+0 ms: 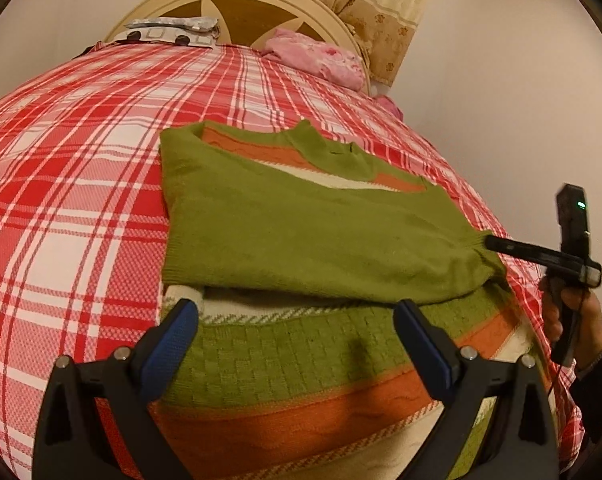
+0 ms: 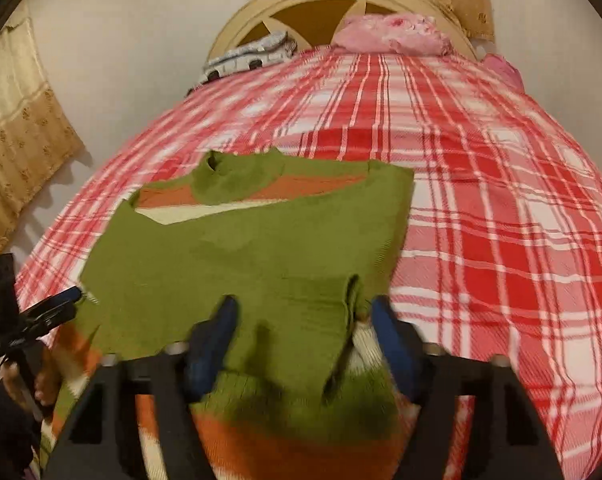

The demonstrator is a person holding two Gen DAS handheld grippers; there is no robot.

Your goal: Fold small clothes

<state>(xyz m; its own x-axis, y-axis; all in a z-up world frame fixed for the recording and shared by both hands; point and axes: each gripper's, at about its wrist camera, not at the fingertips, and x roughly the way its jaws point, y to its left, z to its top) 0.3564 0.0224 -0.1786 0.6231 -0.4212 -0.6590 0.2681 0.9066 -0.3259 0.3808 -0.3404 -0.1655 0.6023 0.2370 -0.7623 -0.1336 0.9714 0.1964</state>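
- A green sweater (image 1: 301,236) with orange and cream stripes lies on the red plaid bedspread (image 1: 73,184), its sleeves folded across the chest.
- Left gripper (image 1: 297,340): jaws spread wide over the striped hem, gripping nothing.
- Right gripper (image 2: 301,332): jaws apart, a green sleeve cuff (image 2: 353,292) lying loose between them; the view is blurred.
- In the left view the right gripper's tips touch the sweater's right edge.
- Pink cloth (image 1: 321,58) and a grey patterned pillow (image 1: 169,34) sit by the headboard (image 1: 237,4).
- No readable writing or labels.
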